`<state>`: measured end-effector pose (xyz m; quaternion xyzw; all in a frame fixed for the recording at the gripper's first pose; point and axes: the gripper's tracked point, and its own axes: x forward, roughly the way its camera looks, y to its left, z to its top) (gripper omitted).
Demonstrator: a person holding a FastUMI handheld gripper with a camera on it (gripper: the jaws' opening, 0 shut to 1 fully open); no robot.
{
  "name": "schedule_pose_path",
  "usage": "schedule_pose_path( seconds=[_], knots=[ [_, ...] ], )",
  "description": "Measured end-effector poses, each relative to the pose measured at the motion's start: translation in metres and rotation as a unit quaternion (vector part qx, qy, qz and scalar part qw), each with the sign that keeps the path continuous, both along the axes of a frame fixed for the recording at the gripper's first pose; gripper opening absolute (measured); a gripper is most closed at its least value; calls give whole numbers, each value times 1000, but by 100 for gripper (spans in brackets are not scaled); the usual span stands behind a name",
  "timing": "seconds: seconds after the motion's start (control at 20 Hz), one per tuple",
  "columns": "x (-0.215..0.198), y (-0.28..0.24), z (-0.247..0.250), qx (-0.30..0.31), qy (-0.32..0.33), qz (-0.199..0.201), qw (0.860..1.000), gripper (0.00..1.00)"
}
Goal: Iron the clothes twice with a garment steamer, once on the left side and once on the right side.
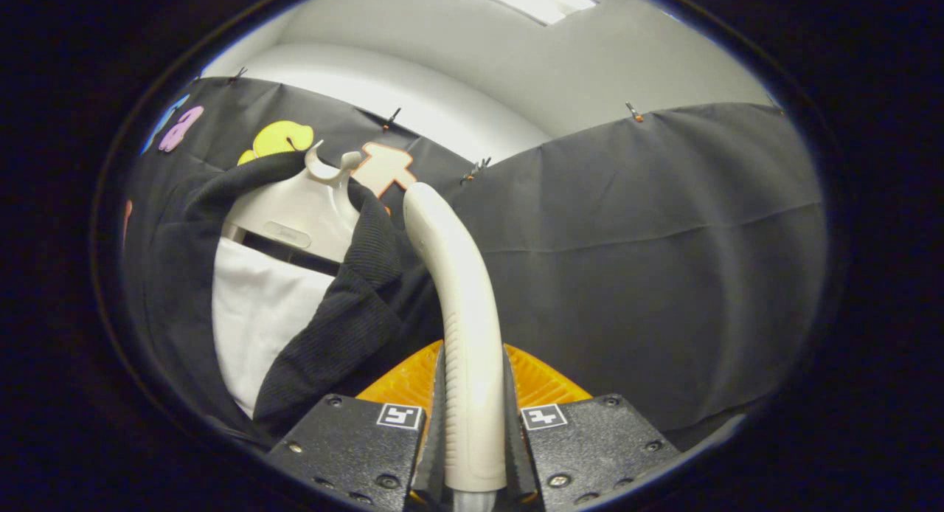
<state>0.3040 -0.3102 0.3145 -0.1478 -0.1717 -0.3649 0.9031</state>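
- Steamer (461,305) clamped between both fingers of the gripper (472,416); a slack grip could let it twist.
- Dark garment (346,320) hangs just beside the steamer, on a hanger (302,209); snagging could pull it off.

Steamer handle (457,291) smooth cream plastic, ribbed lower; garment (346,320) dark ribbed knit; hanger (295,209) glossy white plastic.

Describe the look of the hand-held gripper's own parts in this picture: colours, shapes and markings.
The hand-held gripper has two black, matte, blocky finger mounts studded with dark screws. Each carries a small white square tag printed with a black pattern. The inner finger pads are bright orange with fine ribbing. No cables or sleeves can be made out.
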Motion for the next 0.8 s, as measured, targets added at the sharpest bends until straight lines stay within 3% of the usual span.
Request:
schedule_pose_path(
  seconds=[0.8],
  knots=[
    [-27,2,-91,-14,59,-28,998,36]
  ],
)
